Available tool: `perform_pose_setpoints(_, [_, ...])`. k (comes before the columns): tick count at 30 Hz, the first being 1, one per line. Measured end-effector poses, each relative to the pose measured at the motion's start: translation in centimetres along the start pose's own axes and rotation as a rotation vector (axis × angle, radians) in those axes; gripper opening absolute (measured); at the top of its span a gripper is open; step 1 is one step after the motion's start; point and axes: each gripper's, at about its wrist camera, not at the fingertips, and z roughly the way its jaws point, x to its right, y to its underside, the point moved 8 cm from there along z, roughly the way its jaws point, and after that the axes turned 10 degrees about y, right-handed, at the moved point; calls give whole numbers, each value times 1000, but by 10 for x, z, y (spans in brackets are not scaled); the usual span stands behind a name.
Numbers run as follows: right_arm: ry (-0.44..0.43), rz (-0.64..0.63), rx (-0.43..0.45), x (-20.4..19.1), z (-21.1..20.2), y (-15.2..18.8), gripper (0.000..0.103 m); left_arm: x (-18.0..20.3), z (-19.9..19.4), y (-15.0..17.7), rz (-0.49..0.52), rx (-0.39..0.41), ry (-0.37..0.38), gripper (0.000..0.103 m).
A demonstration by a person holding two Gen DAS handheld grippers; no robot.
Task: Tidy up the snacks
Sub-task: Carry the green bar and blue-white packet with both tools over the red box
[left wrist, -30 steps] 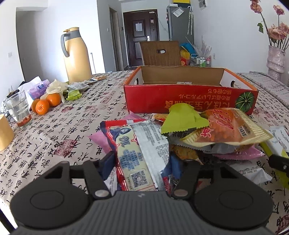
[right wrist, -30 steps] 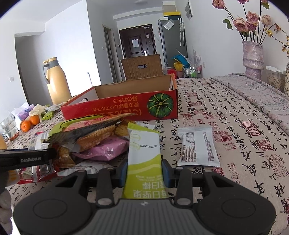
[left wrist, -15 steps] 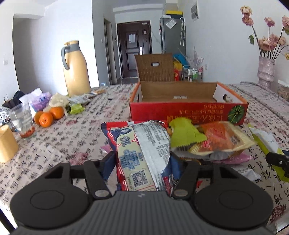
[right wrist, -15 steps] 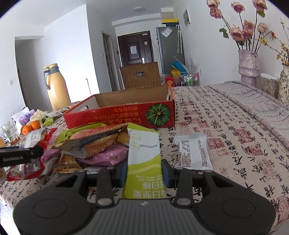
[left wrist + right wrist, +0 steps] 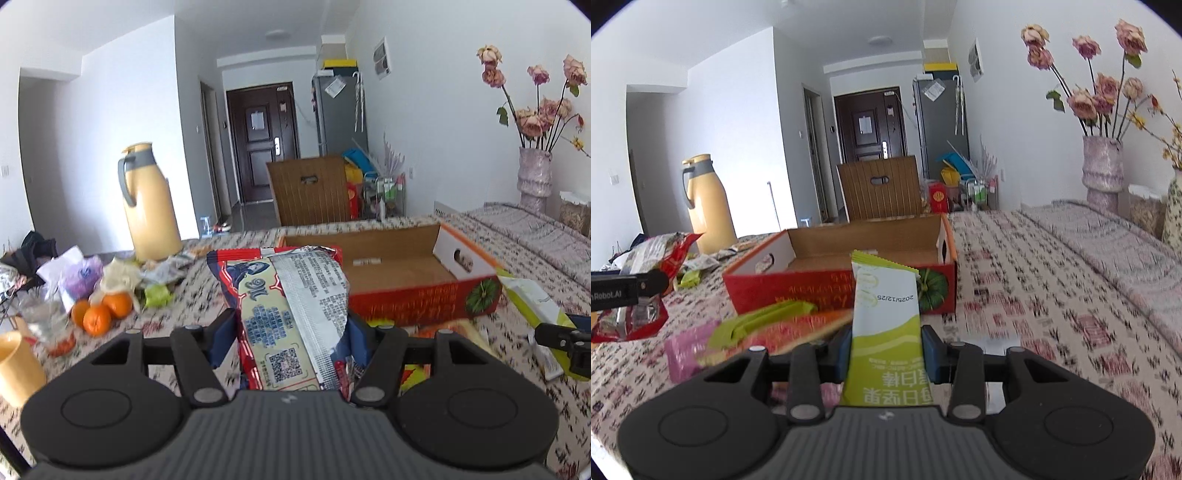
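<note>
I am carrying two snack packets toward the box, one in each gripper.

The left gripper [image 5: 291, 332] is clamping a red packet [image 5: 288, 314] between its pads, and the right gripper [image 5: 886, 350] is pinching a green-and-white packet [image 5: 886, 317]; both packets are hanging clear of the table [image 5: 1052, 295]. The box [image 5: 834, 284] is sitting open just ahead, apparently empty, though its near floor is hidden behind the front wall and the packets. Next, I judge, each packet needs carrying over that wall and releasing inside. The remaining pile [image 5: 757, 332] is lying blurred below the right gripper, so I am not counting its packets, and the red packet's lower end is cut off behind the left gripper's body.
</note>
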Motion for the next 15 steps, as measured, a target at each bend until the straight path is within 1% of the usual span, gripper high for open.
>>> perform_pose_setpoints(9, [4, -21, 54, -10, 37, -46, 38, 4, 36, -39, 8, 37, 39, 63])
perform_pose_setpoints(15, [1, -41, 84, -21, 71, -79, 38, 3, 74, -61, 17, 23, 60, 63])
